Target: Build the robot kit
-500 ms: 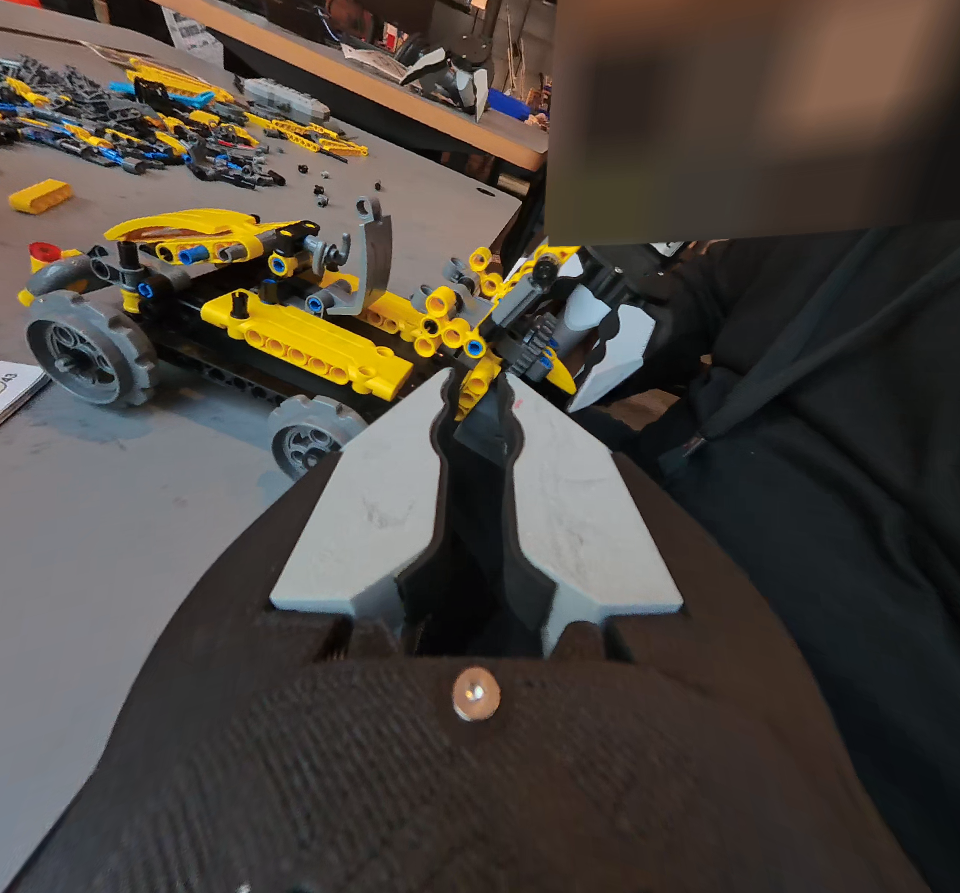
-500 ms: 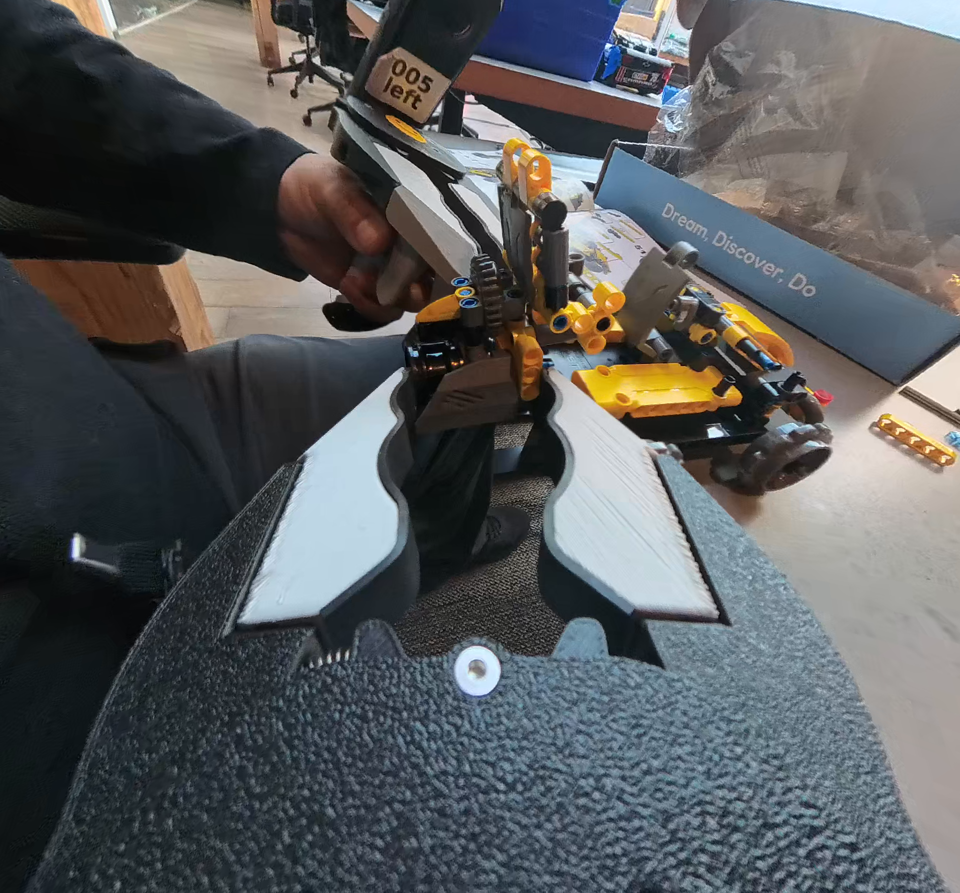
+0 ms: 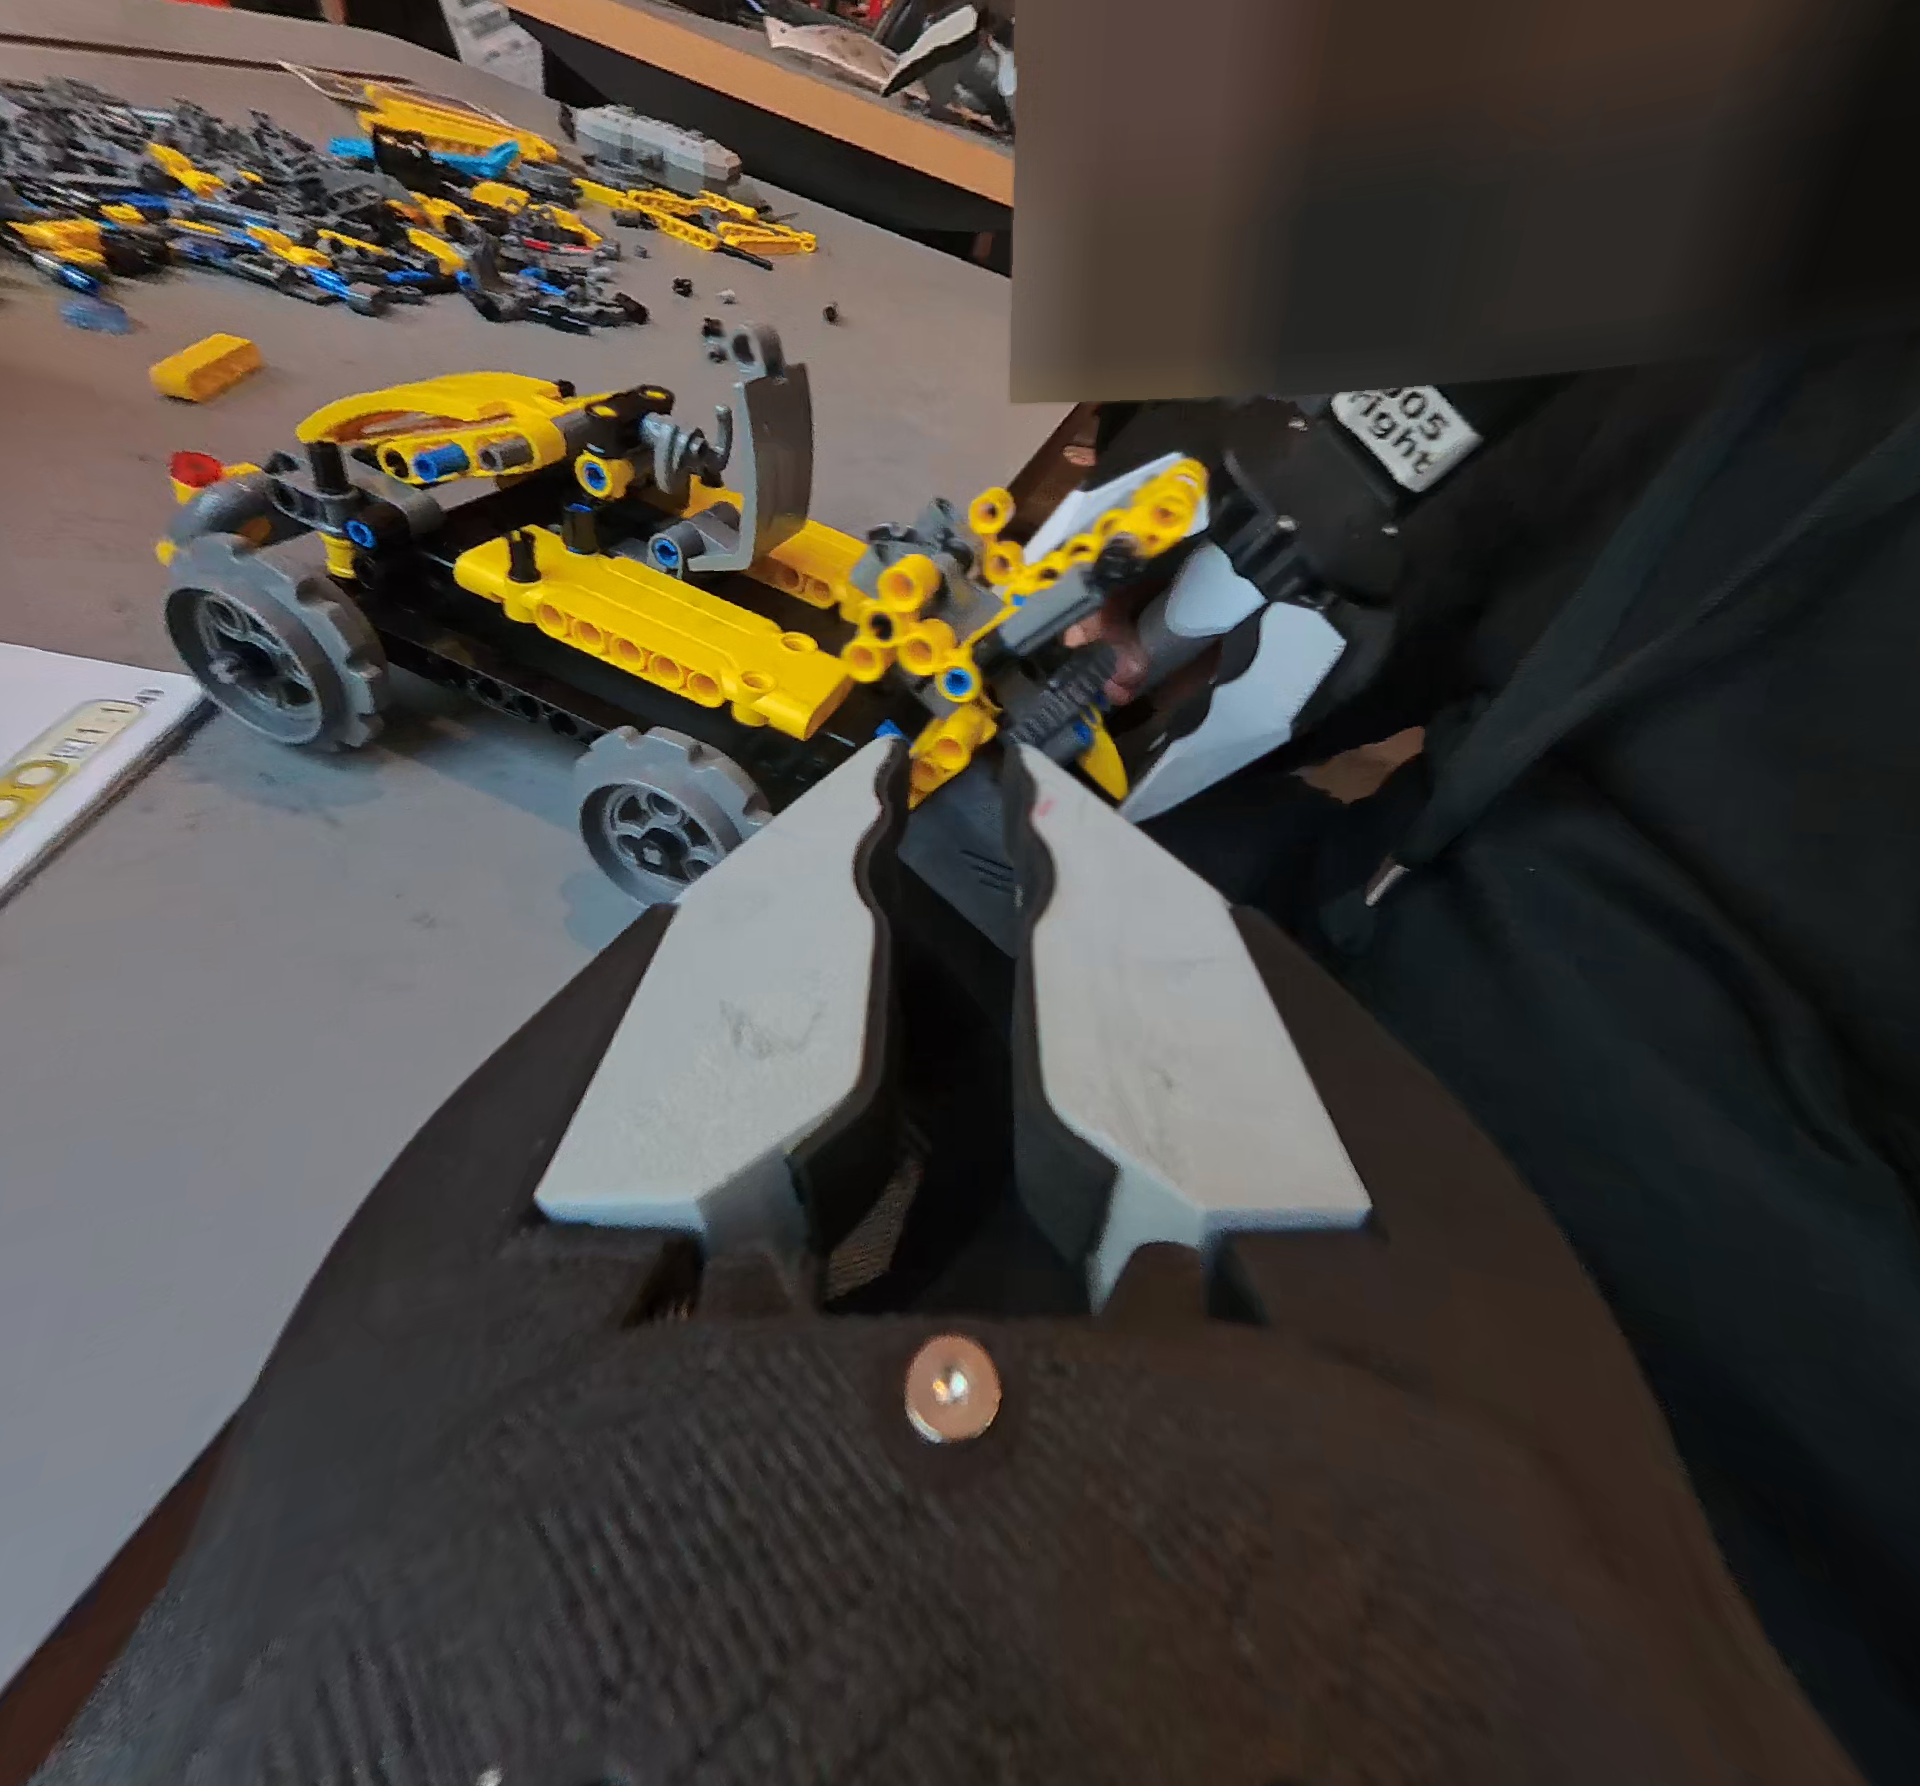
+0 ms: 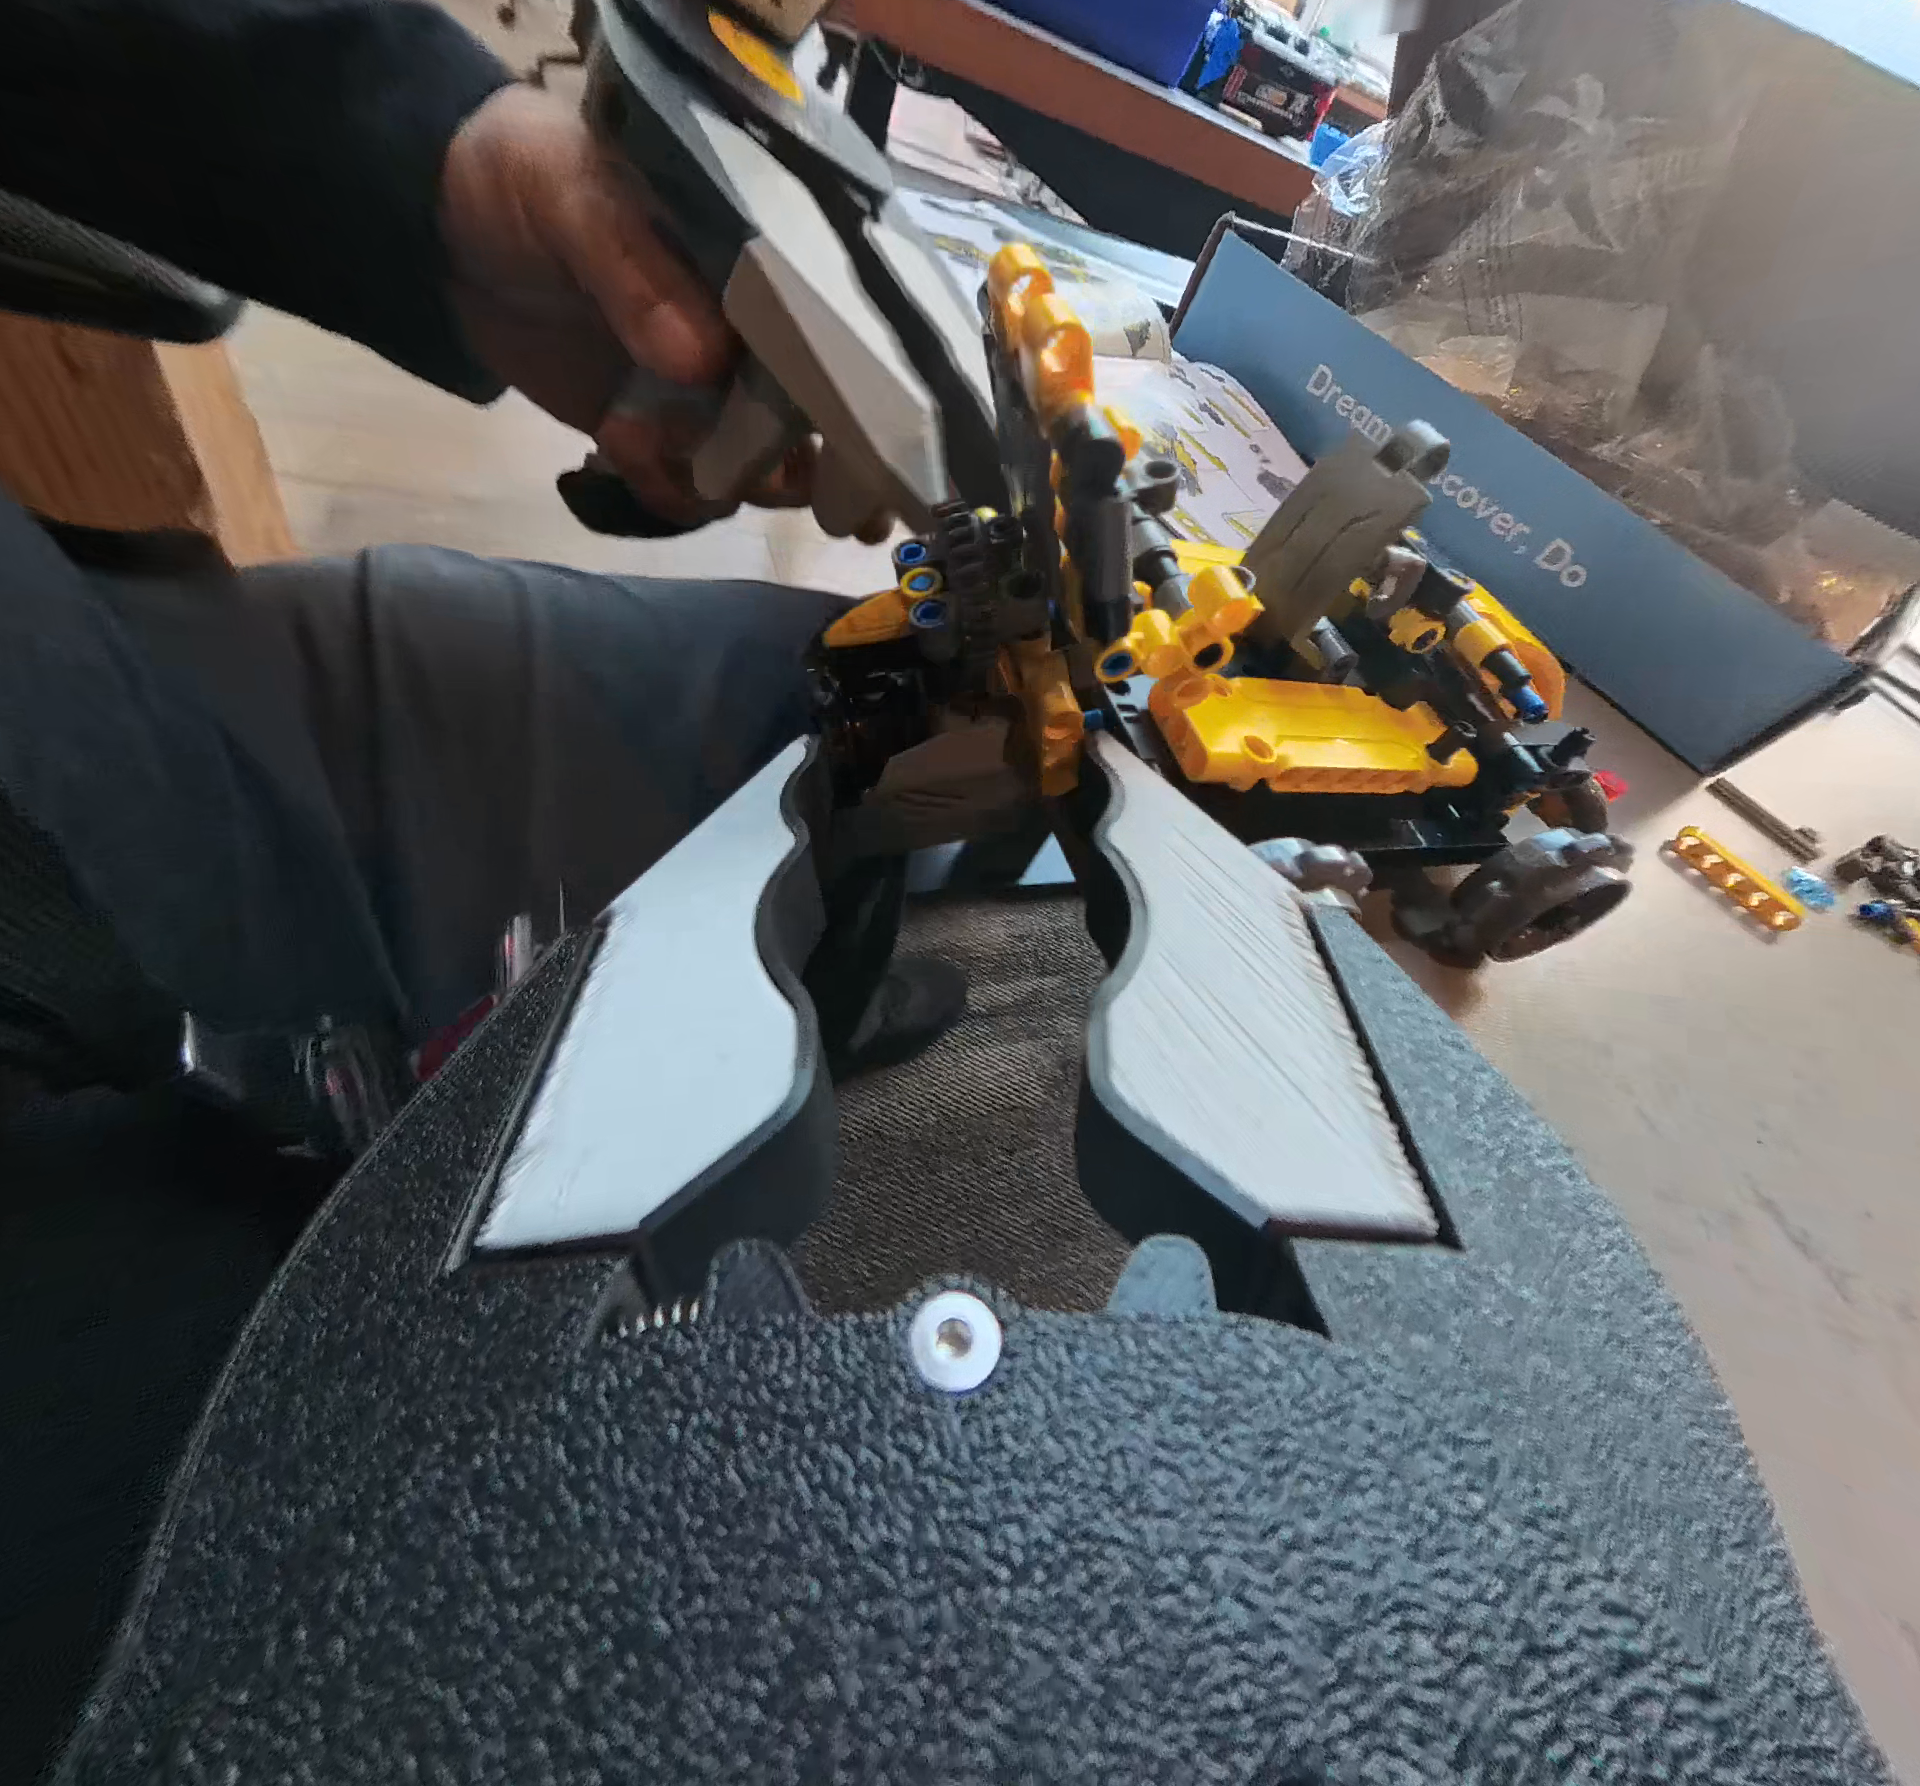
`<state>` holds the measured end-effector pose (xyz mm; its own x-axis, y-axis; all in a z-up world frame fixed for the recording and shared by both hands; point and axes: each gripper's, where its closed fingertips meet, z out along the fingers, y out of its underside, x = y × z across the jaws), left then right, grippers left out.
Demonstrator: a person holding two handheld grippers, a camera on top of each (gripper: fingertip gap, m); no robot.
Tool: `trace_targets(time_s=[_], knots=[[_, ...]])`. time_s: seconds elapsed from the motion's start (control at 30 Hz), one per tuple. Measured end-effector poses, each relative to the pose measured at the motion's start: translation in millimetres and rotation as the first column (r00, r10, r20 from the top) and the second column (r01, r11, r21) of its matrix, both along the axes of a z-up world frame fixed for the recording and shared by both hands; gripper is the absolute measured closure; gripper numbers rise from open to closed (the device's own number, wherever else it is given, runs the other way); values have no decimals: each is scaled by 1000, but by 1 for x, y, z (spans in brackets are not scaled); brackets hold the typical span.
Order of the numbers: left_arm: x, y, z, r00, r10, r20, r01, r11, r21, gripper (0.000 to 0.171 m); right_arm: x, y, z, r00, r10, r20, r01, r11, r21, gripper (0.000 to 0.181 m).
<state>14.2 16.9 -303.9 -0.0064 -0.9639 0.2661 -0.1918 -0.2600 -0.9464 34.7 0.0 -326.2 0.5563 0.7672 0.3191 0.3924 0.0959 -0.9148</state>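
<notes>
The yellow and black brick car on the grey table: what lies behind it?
Behind the yellow and black brick car, one loose yellow brick and a spread of small yellow, black and blue parts lie on the grey table. The car covers the table strip directly behind it.

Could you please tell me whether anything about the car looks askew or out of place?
Yes: the car has one end hanging past the table edge, clamped by the left tongs and right tongs, and a yellow beam there sticks up steeply.
</notes>
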Motion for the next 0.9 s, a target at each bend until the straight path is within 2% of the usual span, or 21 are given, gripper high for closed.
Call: trace_targets(time_s=[0.03, 0.17, 0.3, 0.43, 0.57, 0.73, 0.8, 0.83, 0.87, 0.9], knots=[[0, 1, 1, 1000, 8, -3, -8, 1000, 23, 163, -1, 0, -2, 1000, -7, 18, 7, 1000, 10, 134], [0, 2, 6, 1000, 16, 12, -16, 1000, 18, 163, -1, 1, 3, 1000, -4, -9, 4, 1000, -1, 134], [-3, 1, -2, 1000, 13, -19, -12, 1000, 21, 163, -5, -5, 7, 1000, 22, -6, -22, 1000, 12, 135], [-1, -5, 7, 1000, 6, -5, -6, 1000, 24, 155, -4, -9, 20, 999, 28, -27, -28, 1000, 8, 136], [-1, -16, 15, 999, -33, 7, 33, 998, 51, 153, -9, -23, 37, 998, 33, 57, -41, 989, 144, 136], [-6, -37, 19, 996, -87, 30, 82, 987, 135, 153, -17, -46, 45, 985, 21, 171, -68, 958, 279, 136], [-9, -44, 21, 994, -102, 39, 94, 981, 172, 153, -20, -54, 49, 986, 54, 160, -96, 958, 270, 144], [-10, -47, 23, 993, -105, 51, 94, 978, 186, 156, -21, -58, 50, 987, 75, 143, -110, 962, 250, 162], [-10, -49, 27, 992, -105, 76, 89, 978, 191, 156, -24, -65, 50, 984, 120, 129, -147, 963, 226, 169], [-11, -53, 32, 989, -111, 98, 91, 977, 193, 162, -26, -66, 50, 987, 118, 105, -139, 967, 213, 170]])
